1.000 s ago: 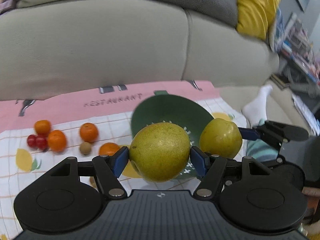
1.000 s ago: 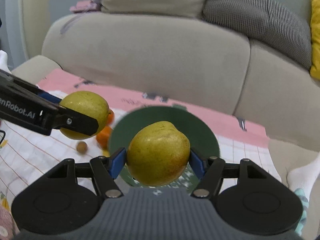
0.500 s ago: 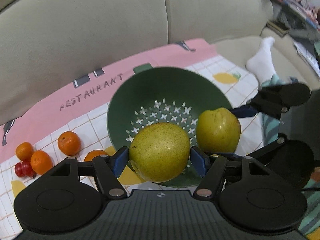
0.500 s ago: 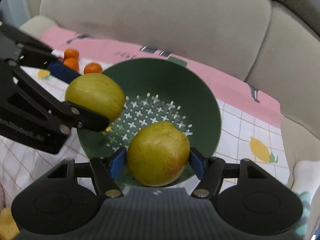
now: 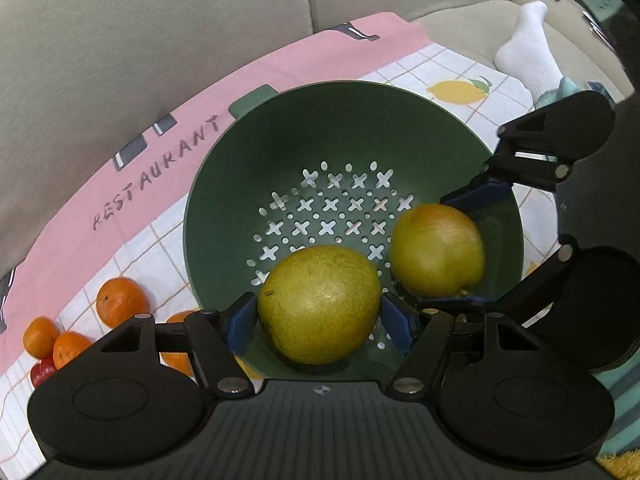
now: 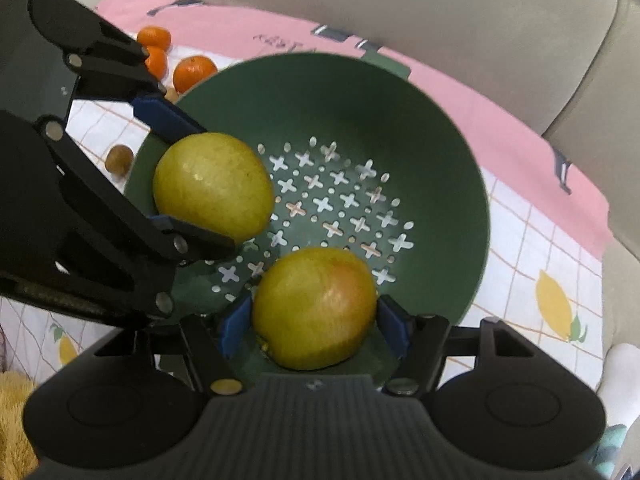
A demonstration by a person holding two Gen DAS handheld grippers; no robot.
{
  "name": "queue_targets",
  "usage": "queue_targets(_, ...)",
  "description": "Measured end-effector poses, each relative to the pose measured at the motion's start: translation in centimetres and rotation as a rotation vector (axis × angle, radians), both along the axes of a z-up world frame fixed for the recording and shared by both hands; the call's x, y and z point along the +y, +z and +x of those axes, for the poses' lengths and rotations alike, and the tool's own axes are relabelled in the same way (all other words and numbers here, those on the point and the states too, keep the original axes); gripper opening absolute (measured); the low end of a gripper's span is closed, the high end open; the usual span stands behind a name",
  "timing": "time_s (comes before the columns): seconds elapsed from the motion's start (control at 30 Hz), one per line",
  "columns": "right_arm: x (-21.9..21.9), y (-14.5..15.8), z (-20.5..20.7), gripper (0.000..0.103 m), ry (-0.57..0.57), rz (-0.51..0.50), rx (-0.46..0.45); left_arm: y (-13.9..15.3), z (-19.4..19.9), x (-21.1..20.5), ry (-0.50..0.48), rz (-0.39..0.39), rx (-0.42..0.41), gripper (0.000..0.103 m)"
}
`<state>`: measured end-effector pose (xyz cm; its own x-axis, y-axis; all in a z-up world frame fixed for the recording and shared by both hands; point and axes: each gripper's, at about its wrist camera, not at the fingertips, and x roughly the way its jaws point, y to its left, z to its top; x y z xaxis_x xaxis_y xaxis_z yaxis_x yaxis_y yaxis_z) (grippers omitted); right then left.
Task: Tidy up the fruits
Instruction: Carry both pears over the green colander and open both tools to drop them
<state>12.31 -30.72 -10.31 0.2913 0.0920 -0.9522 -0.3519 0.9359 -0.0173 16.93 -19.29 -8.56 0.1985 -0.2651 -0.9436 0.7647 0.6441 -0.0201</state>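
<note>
A green colander (image 5: 280, 128) (image 6: 440, 128) with cross-shaped holes sits on a pink and white checked cloth. My left gripper (image 5: 318, 316) is shut on a yellow-green pear (image 5: 318, 304) and holds it inside the colander, at its near left side. My right gripper (image 6: 314, 322) is shut on a second pear (image 6: 314, 306) with a reddish blush, inside the colander on its right. Each gripper with its pear also shows in the other view: the left pear in the right wrist view (image 6: 212, 186), the right pear in the left wrist view (image 5: 438, 250).
Several small oranges (image 5: 120, 302) (image 6: 194, 72), red cherry tomatoes (image 5: 40, 372) and a small brown fruit (image 6: 119, 158) lie on the cloth left of the colander. A beige sofa (image 5: 160, 40) is behind. A white-socked foot (image 5: 528, 56) is at the right.
Both grippers have moved forward and down with their pears, from above the cloth to inside the colander. Both stay shut on the fruit.
</note>
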Motion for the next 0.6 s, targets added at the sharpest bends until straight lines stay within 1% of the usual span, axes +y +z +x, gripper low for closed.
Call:
queue_targets(0.17, 0.2, -0.7, 1.0, 0.065, 0.032, -0.005, 0.032, -0.7, 0.7, -0.4, -0.003, 0.008, 0.031, 0.077)
queue_targets(0.27, 0.1, -0.8, 1.2, 0.065, 0.045, -0.005, 0.040, -0.8, 0.5, -0.8, -0.006, 0.026, 0.011, 0.077)
queue_targets(0.43, 0.0, -1.1, 1.5, 0.065, 0.043, -0.004, 0.053, -1.0, 0.5, -1.1, -0.007, 0.051, 0.007, 0.078)
queue_targets(0.53, 0.3, -1.4, 1.7, 0.067, 0.057, -0.020, 0.058, -1.1, 0.2, -1.4, -0.011, 0.078, 0.003, 0.078)
queue_targets(0.6, 0.4, -1.5, 1.8, 0.067, 0.064, -0.028, 0.066, -0.9, 0.0, -1.5, -0.003, 0.083, -0.009, 0.078)
